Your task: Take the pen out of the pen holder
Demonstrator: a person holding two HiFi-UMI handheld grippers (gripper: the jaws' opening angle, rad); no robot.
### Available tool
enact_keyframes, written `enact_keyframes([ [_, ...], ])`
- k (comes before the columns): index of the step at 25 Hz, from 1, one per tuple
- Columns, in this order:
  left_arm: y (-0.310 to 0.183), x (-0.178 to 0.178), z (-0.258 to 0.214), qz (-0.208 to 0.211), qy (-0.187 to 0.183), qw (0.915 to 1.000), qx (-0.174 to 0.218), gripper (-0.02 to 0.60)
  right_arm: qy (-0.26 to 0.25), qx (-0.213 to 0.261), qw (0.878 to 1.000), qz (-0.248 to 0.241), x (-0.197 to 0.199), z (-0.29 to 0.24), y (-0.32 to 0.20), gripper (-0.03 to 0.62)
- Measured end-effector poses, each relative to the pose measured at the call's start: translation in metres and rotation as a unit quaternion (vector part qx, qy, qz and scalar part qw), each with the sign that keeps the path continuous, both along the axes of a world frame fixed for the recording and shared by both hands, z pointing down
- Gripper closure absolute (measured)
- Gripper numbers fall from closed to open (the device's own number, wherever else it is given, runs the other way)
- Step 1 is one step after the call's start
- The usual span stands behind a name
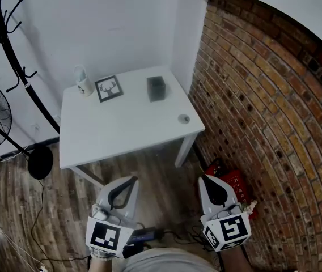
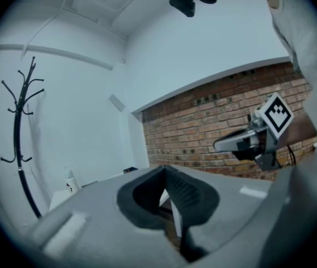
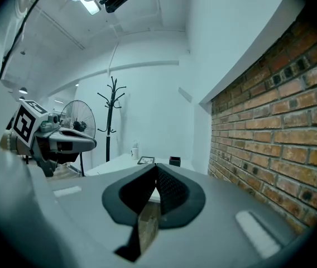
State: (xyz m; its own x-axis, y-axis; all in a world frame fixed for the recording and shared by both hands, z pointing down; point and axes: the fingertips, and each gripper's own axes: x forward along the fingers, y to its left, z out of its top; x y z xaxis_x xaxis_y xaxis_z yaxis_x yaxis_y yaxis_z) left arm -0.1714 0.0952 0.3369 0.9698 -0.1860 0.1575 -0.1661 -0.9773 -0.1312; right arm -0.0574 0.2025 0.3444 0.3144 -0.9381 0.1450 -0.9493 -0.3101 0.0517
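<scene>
White table (image 1: 121,135) is not yet reached; the black pen holder (image 1: 156,88) at far right is untouched. Left gripper (image 1: 130,181) and right gripper (image 1: 207,181) are held near, jaws pressed together, empty.

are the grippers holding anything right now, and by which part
Nothing is held. The left gripper and right gripper both have their jaws closed on nothing, over the floor short of the table.
</scene>
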Motion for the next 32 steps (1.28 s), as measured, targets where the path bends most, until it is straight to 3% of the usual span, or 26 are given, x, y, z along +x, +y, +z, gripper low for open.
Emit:
enact_keyframes([
  [4,-0.001,0.0,-0.001,-0.007,0.007,0.9999,-0.01,0.588,0.0,-0.001,1.0,0.001,0.002,0.001,0.001,0.59],
  [6,0.0,0.0,-0.002,-0.006,0.01,0.9999,-0.012,0.53,-0.001,-0.002,1.0,0.0,0.002,0.002,0.002,0.591],
  [8,0.001,0.0,-0.002,-0.008,0.012,0.9998,-0.013,0.516,-0.001,-0.003,1.0,0.0,0.003,0.002,0.003,0.589],
  [32,0.046,0.009,-0.006,-0.032,0.016,0.9993,0.009,0.515,-0.005,0.007,1.0,-0.027,0.018,0.01,0.042,0.591],
])
